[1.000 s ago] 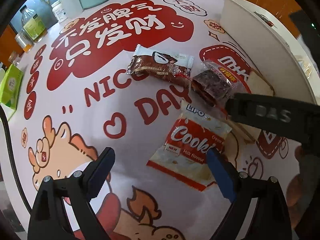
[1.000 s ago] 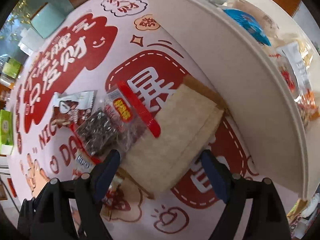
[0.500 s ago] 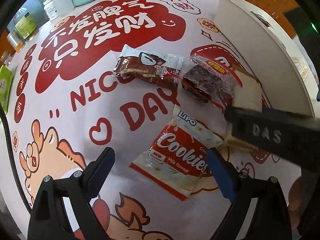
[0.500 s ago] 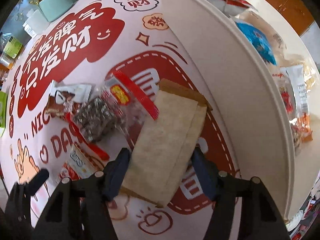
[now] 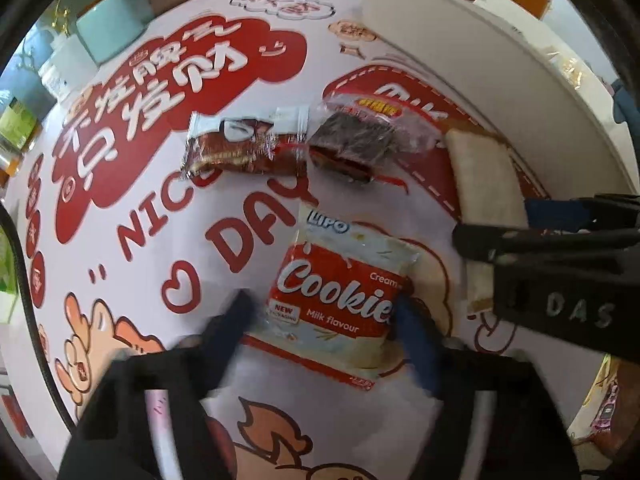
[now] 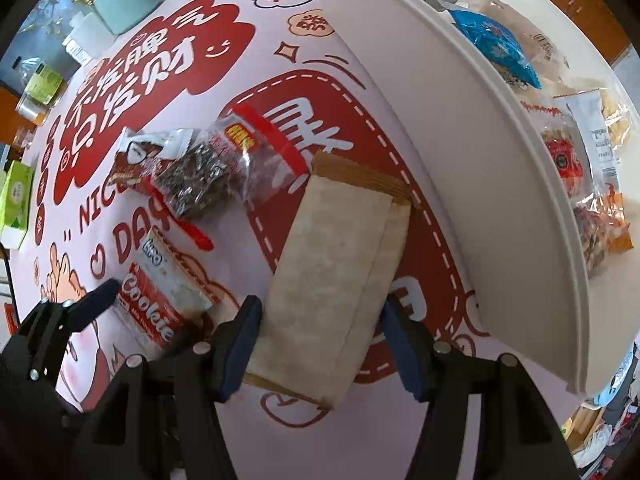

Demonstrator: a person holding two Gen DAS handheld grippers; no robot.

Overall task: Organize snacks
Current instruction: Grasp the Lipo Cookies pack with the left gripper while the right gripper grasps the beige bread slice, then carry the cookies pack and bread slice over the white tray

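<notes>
Task partly done: white bin [image 6: 500,216] on right already holds several packets; four snacks left on mat [image 5: 168,248].

Left gripper [image 5: 324,320] jaws just closing round cookie pack [image 5: 340,296], one pad touching, other blurred, grip not yet sure. Right gripper [image 6: 320,324] jaws just closing on beige wafer pack [image 6: 340,264], pads at both edges.

Chocolate bar [image 5: 244,146] and seed bag [image 5: 360,144] lie untouched farther off.

Right view alone shows bin contents; left view shows only its wall.
</notes>
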